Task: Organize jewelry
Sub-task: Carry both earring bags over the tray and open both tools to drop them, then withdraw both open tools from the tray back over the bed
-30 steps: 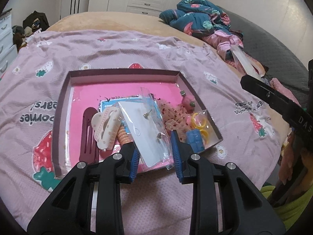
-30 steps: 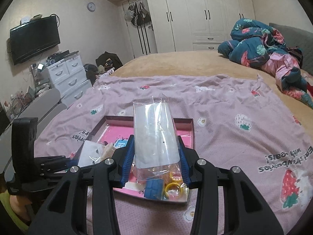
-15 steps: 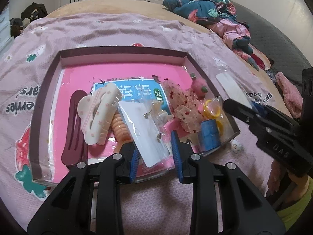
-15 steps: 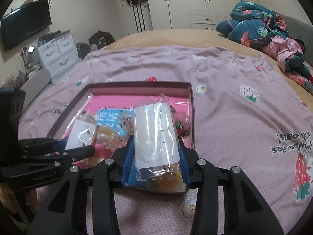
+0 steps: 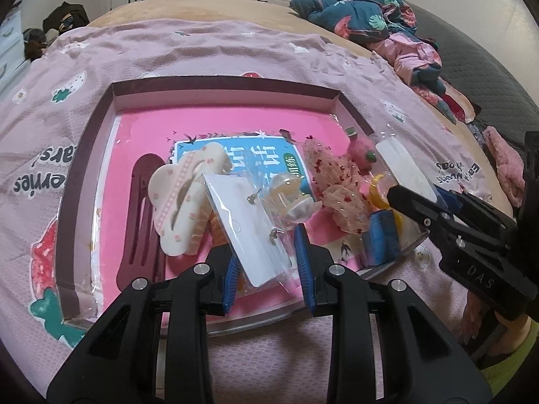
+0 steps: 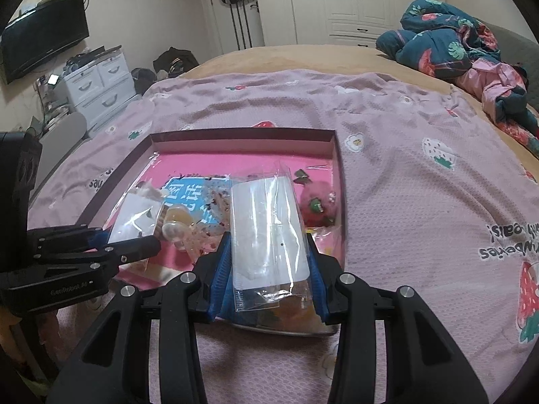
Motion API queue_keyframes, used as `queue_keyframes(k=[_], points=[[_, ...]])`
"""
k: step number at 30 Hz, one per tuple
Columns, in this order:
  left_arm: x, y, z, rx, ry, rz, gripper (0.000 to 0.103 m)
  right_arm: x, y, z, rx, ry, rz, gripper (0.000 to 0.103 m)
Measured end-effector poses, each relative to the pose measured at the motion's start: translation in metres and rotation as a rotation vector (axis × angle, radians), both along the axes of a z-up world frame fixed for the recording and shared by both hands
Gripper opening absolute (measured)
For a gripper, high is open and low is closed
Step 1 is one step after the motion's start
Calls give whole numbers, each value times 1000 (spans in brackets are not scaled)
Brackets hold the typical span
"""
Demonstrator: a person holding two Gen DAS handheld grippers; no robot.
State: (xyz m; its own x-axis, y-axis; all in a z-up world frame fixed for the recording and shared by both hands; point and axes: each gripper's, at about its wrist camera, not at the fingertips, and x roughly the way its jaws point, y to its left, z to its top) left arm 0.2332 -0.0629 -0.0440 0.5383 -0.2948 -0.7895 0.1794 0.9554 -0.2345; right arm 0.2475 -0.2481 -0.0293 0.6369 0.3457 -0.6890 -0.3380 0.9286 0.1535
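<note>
A shallow box tray (image 5: pixel 84 155) with a pink floor lies on the bed and also shows in the right wrist view (image 6: pixel 242 133). My left gripper (image 5: pixel 267 262) is shut on a clear packet with a white earring card (image 5: pixel 246 225), held over the tray's near edge. My right gripper (image 6: pixel 269 269) is shut on a clear packet with a white card (image 6: pixel 269 229), held over the tray's near right corner. The right gripper also shows in the left wrist view (image 5: pixel 421 198), and the left gripper in the right wrist view (image 6: pixel 134 245).
In the tray lie a cream hair claw (image 5: pixel 182 202), a dark red clip (image 5: pixel 141 222), a blue card (image 5: pixel 235 155), a pink plush strawberry (image 5: pixel 360 151), yellow rings (image 5: pixel 377 192) and a blue block (image 5: pixel 380 235). Crumpled clothes (image 6: pixel 465 50) lie far right.
Both grippers have come lower and closer to the tray with their packets. The right gripper has moved in toward the tray's near right corner.
</note>
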Motion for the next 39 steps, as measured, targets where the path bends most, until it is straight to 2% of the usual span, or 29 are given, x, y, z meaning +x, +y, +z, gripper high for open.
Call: queue_keyframes(k=[12,18,22,27,29,31,33,35,39], points=[[1,3,-2,2,1,9,21,-2,9,-8,-9,20,17,42],[0,4,-2,-2,3,8,26,-6,6,-5,-9,16,15,46],[-3,6,0,-8,-1,17,33,-10,1,1,-3,7,6,49],[-15,7,13,-18,-16,20,39,-23,-11,18,20,-25,-22,63],[-20,6,21,-18,-33,22,47,-31,-15,27,31,-45,-37,70],[-28,8,31,-23,-54,21,49,-38,-18,34,40,-64,-47,76],[-41,9,41,-15,-78,21,55,-50,-24,42,53,-85,-62,87],[-53,10,48,-14,-96,21,66,-63,-29,47,66,-102,-73,91],[-79,18,56,-8,-134,38,78,-83,-34,50,79,-109,-87,97]])
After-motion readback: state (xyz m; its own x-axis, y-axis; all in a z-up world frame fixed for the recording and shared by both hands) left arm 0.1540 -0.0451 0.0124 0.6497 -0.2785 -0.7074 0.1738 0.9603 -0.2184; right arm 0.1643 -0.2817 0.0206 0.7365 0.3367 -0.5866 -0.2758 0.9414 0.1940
